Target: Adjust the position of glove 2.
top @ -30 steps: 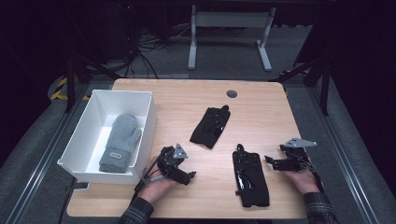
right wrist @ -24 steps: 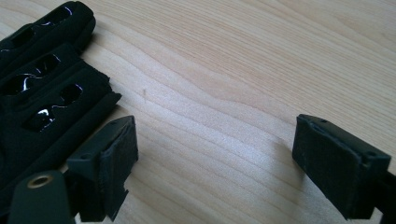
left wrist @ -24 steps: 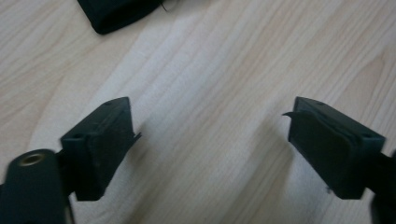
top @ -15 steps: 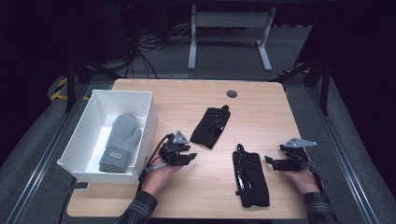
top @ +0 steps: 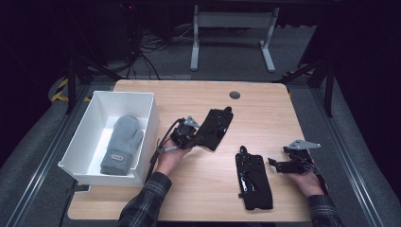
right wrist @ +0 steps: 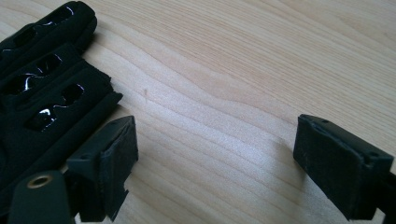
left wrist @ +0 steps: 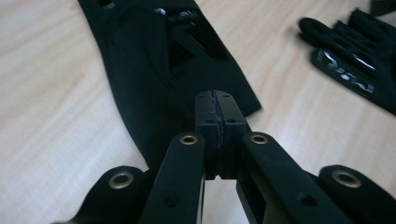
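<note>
On the near right of the table (top: 208,189), the right hand-held gripper (top: 279,164) rests with jaws wide apart beside a black glove (top: 254,177). Farther left, the left hand-held gripper (left wrist: 217,114) is pressed together over the edge of another black glove (top: 215,127), whether pinching it I cannot tell. A grey mitten (top: 122,144) lies in the white bin (top: 146,127) at far left.

My high cam looks down over the whole table (top: 208,189). Both gripper cams sit low, right up close on the wood, and both catch the nearer black glove (left wrist: 355,56) (right wrist: 42,93).
</note>
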Demonstrator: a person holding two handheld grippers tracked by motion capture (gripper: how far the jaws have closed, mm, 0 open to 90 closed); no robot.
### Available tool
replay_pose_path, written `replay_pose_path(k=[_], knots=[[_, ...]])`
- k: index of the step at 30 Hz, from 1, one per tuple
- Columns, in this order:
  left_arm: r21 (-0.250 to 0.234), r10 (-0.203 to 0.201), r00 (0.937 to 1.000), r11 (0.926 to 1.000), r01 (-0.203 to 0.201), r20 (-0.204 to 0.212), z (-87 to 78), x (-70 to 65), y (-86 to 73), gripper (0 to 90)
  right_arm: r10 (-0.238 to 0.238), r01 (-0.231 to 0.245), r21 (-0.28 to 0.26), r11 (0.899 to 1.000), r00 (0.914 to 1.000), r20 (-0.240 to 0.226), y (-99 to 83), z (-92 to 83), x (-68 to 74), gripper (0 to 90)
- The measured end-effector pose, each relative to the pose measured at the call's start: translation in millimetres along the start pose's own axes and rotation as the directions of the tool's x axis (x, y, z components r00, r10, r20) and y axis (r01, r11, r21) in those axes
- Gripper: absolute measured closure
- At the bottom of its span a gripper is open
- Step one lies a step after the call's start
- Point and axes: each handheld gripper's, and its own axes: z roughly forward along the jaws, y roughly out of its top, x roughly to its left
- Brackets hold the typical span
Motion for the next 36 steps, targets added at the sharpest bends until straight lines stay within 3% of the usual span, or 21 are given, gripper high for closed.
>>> replay_pose_path(k=[8,18,25,36], knots=[[0.003,0.008,0.9999,1.0,-0.008,0.007,27.6,11.5,24.3,90.0,0.0,0.0,0.0,1.0,1.0,0.0,0.0,0.0,0.0,14.3],[0.037,-0.007,0.9997,0.9993,0.006,0.022,60.0,18.1,25.5,90.0,0.0,0.0,0.0,1.0,1.0,0.0,0.0,0.0,0.0,14.3],[0.03,-0.024,0.9991,0.9993,0.023,0.034,60.5,19.2,23.5,90.0,0.0,0.0,0.0,1.0,1.0,0.0,0.0,0.0,0.0,14.3],[0.028,-0.032,0.9973,0.9991,0.03,0.066,48.5,7.3,7.4,90.0,0.0,0.0,0.0,1.0,1.0,0.0,0.0,0.0,0.0,14.3]])
